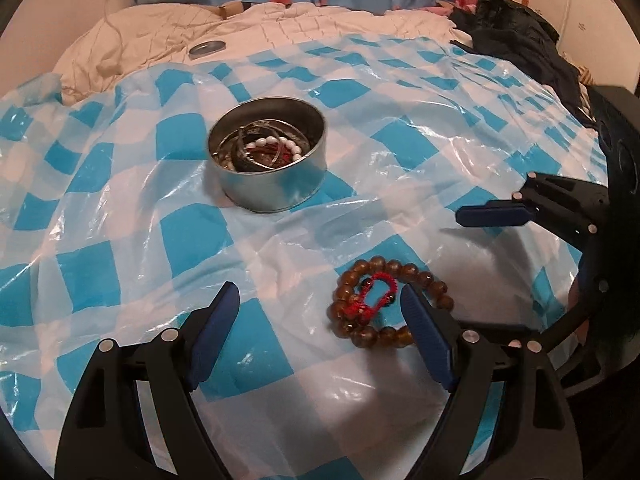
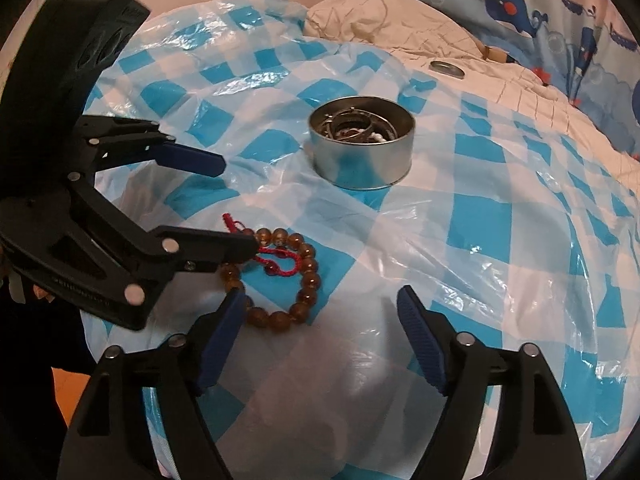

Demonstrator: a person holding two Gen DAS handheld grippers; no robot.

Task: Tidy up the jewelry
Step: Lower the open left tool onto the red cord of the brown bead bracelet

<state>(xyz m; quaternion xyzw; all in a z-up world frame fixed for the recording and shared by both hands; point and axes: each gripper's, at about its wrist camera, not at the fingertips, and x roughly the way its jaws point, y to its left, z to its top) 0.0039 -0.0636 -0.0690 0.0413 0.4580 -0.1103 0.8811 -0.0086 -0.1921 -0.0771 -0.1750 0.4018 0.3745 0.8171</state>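
A brown bead bracelet (image 1: pixel 352 286) with a red cord loop (image 1: pixel 378 292) lies on the blue-checked plastic sheet (image 1: pixel 120 208). My left gripper (image 1: pixel 320 300) is open, its right finger touching the bracelet's near side. The bracelet also shows in the right wrist view (image 2: pixel 306 276), just ahead of my open right gripper (image 2: pixel 320 300), by its left finger. A round metal tin (image 1: pixel 267 152) farther back holds bangles and a white bead bracelet (image 1: pixel 280 145). The tin shows in the right wrist view (image 2: pixel 361 142). The left gripper (image 2: pixel 236 204) spans the bracelet's far-left side there.
A tin lid (image 1: pixel 206 48) lies on the cream quilt (image 1: pixel 160 36) behind the sheet. Dark clothes (image 1: pixel 520 36) are heaped at the back right. A blue whale-print cover (image 2: pixel 540 20) lies beyond. The right gripper's finger (image 1: pixel 492 215) reaches in from the right.
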